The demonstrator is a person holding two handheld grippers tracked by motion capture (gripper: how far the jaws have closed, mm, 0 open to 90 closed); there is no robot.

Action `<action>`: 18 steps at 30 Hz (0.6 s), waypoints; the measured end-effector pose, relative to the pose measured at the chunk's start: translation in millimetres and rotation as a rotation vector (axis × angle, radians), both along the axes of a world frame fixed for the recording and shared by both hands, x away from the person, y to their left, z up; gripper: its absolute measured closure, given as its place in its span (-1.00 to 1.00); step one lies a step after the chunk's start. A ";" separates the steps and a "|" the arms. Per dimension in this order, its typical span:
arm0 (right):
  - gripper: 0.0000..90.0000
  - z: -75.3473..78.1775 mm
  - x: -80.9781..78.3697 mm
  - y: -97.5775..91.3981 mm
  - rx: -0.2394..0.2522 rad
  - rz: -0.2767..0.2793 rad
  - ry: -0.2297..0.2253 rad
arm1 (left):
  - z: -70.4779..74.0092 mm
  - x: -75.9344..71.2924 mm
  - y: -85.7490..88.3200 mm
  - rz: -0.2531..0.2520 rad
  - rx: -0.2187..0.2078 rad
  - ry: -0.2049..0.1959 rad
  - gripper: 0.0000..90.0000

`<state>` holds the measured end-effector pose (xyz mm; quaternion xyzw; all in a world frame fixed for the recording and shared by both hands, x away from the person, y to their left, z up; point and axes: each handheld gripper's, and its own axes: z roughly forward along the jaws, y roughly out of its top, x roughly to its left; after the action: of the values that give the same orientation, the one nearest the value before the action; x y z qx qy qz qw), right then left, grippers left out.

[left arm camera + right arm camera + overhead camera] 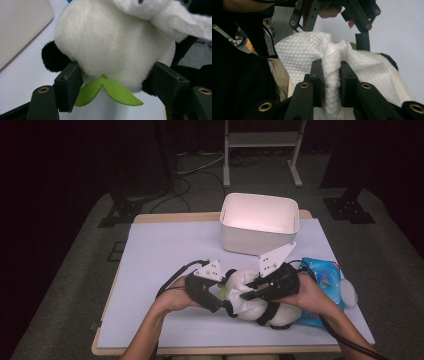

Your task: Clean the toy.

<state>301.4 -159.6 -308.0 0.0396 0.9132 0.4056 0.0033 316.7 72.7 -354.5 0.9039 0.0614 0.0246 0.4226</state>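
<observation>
The plush panda (250, 302) lies at the near middle of the table (160, 270), held between both tools, with the white bin (260, 225) beyond it at the far side and a blue packet (325, 280) just to its right. The left gripper (117, 77) is clamped on the toy's round white body, one jaw pressed in on each side just above the green felt leaf (110, 91), and the fur bulges a little around the pads. The right gripper (331, 75) is pinched tight on a bunched fold of a white dimpled wipe (304, 53), which drapes over the top of the toy. The work looks like wiping the panda down while the other tool steadies it. The toy should be light and very soft, so it will squash and roll rather than resist; a grip across the widest part of the body, as now, seems the safest hold, since the ears and leaf would stretch or slip. The wipe is limp and thin, probably damp though the texture is hard to judge here, and is best held by a gathered fold so it does not tear or slide out.
</observation>
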 end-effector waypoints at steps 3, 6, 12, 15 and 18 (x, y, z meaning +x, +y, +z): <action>0.67 0.7 -2.7 2.1 -0.016 0.003 -0.012 | -1.1 -0.1 1.3 0.003 -0.003 -0.002 -0.38; 0.67 2.1 -2.1 -2.4 -0.016 -0.006 -0.014 | -1.4 -0.4 3.1 0.007 -0.011 -0.003 -0.38; 0.67 -1.2 3.1 -20.9 -0.026 -0.062 -0.002 | -3.7 0.6 5.5 0.010 -0.004 0.002 -0.38; 0.66 -4.7 7.9 -30.8 -0.038 -0.093 0.007 | -5.6 1.3 7.2 0.011 0.002 0.006 -0.38; 0.66 -9.4 13.8 -41.1 -0.058 -0.130 0.020 | -8.2 1.3 9.8 0.017 0.006 0.017 -0.39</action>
<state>315.2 -200.7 -317.4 0.1027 0.9200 0.3775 0.0214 318.1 82.5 -362.7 0.9047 0.0725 0.0206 0.4192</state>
